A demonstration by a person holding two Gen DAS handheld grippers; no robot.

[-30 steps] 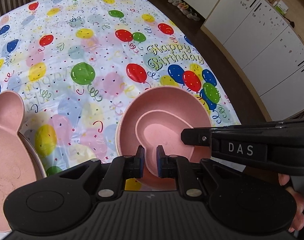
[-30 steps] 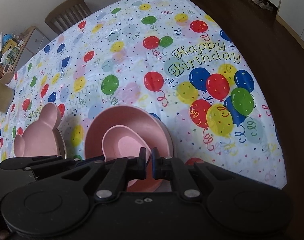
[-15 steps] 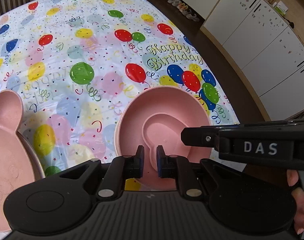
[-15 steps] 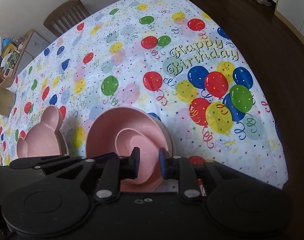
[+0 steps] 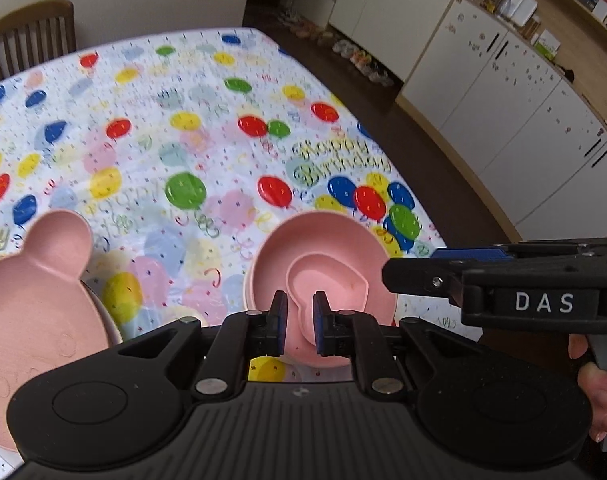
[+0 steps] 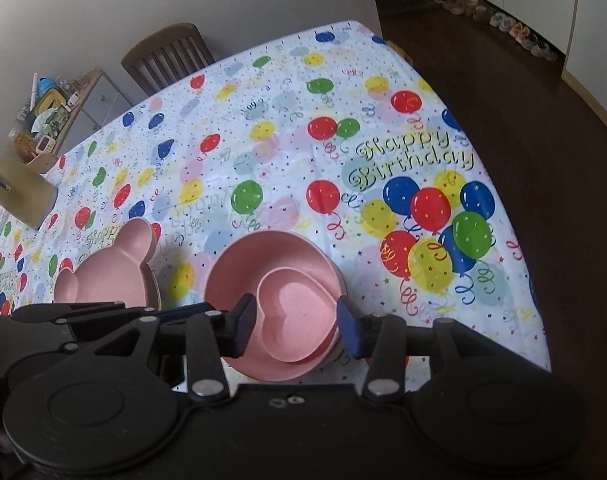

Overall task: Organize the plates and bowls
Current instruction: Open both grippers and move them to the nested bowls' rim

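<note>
Left gripper [image 5: 298, 322]: you hold it pitched down, jaws clenched, nothing between the pads.
Right gripper [image 6: 297, 326]: pitched down; jaws have just been opening, released, pads clear of the heart bowl [image 6: 299, 312].
Heart bowl: nested in round bowl [image 6: 243, 276], lower centre.
Change: earlier it stood tilted; now it lies flat.
Hidden: bear plate [image 5: 31, 304] cut off at left edge.

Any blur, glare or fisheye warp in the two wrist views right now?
Left wrist: tablecloth print smeared, lettering doubled; cabinets bow strongly; heart bowl fairly sharp. Right wrist: crisp lettering, dark corners, table edge curved, soft window glare on the cloth.
</note>
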